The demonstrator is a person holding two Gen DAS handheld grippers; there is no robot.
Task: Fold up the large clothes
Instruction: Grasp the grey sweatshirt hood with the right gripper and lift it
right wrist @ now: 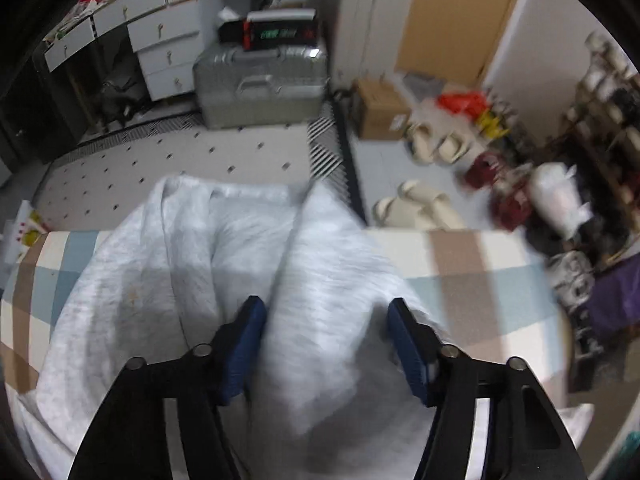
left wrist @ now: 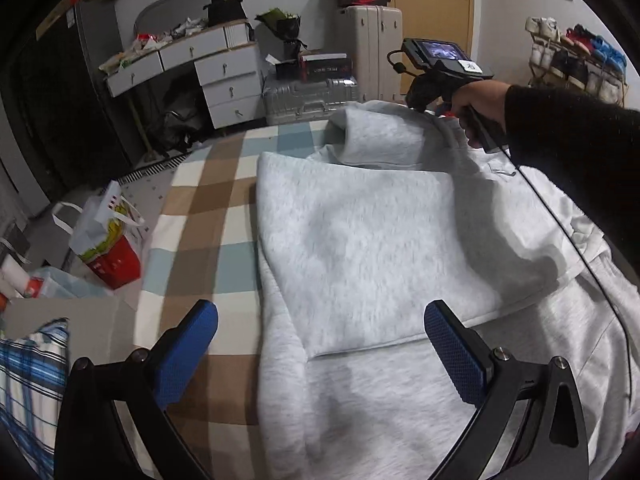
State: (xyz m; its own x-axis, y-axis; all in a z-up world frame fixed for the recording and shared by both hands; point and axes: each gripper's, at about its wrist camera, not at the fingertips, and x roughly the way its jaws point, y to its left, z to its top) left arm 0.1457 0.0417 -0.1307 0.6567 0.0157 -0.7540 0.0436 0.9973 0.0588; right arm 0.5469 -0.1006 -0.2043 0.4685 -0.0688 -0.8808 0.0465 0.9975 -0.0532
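A large light grey sweatshirt (left wrist: 360,240) lies partly folded on a bed with a checked sheet (left wrist: 200,208). My left gripper (left wrist: 320,354) hovers open over the garment's near part, its blue pads (left wrist: 188,354) wide apart and clear of the cloth. At the far end a hand in a black sleeve (left wrist: 560,140) holds my right gripper (left wrist: 434,110), whose tips are hidden behind a raised fold. In the right wrist view a thick bunch of the sweatshirt (right wrist: 320,280) fills the gap of the right gripper (right wrist: 326,344), and both pads touch the cloth near the bed's edge.
Beyond the bed stand a silver suitcase (left wrist: 308,96), white drawers (left wrist: 228,80) and a tall white case (left wrist: 372,44). Paper bags (left wrist: 108,240) and a striped pillow (left wrist: 28,384) lie at the left. Slippers (right wrist: 412,208) and a shoe rack (left wrist: 576,60) crowd the right floor.
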